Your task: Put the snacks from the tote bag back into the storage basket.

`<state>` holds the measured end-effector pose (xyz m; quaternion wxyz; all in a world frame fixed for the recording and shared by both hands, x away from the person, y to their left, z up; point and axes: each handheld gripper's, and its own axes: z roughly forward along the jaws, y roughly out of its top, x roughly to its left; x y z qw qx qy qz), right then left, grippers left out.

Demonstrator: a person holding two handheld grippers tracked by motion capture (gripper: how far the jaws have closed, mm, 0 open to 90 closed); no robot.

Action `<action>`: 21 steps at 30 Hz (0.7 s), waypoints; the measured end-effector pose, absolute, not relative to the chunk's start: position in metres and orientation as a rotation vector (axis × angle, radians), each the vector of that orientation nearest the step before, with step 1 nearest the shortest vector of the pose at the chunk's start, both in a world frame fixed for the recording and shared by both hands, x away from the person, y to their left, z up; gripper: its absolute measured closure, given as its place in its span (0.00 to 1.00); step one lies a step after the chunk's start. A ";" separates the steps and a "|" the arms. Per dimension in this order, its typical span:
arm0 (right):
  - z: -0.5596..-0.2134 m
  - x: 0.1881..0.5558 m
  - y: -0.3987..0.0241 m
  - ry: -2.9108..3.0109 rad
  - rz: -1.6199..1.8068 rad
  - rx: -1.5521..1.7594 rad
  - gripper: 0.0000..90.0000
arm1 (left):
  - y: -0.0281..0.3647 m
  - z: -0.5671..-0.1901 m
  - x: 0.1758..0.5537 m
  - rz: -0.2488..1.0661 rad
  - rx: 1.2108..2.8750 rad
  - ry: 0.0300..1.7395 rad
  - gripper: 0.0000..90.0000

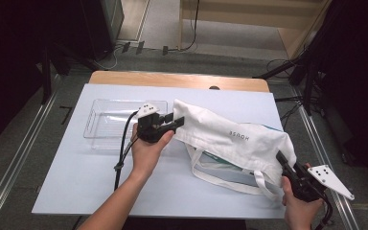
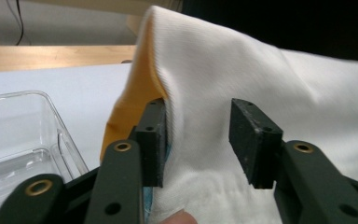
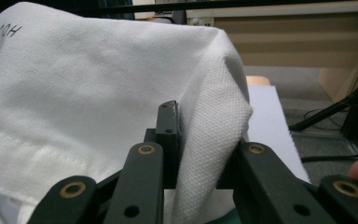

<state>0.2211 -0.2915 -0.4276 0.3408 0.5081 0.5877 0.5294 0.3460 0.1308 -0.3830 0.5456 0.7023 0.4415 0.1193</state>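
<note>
A white cloth tote bag [image 1: 230,139] with grey lettering lies across the middle and right of the white table top [image 1: 76,182]. My left gripper [image 1: 175,120] is at the bag's left end. In the left gripper view its jaws stand open [image 2: 200,140] around the bag's edge [image 2: 242,70]; one pad rests against the cloth by an orange lining [image 2: 135,93], the other stands apart. My right gripper [image 1: 282,160] is at the bag's near right corner. There its jaws [image 3: 200,149] pinch a fold of the white cloth [image 3: 98,84].
A clear plastic tray [image 1: 100,122] sits on the table left of the bag, close beside my left gripper, and shows as a tray wall [image 2: 23,135]. The bag's straps [image 1: 230,184] trail toward the front edge. Something teal [image 1: 220,163] peeks from under the bag.
</note>
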 end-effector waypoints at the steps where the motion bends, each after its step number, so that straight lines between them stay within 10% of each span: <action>1: -0.428 0.221 -0.291 1.529 1.377 1.322 0.88 | 0.131 -0.384 0.340 0.300 1.667 1.031 0.63; 7: -0.416 0.241 -0.301 1.484 1.345 1.330 0.92 | 0.138 -0.384 0.322 0.322 1.745 0.967 0.98; 21: -0.381 0.246 -0.306 1.368 1.414 1.358 0.91 | 0.144 -0.350 0.279 0.207 1.655 0.751 0.99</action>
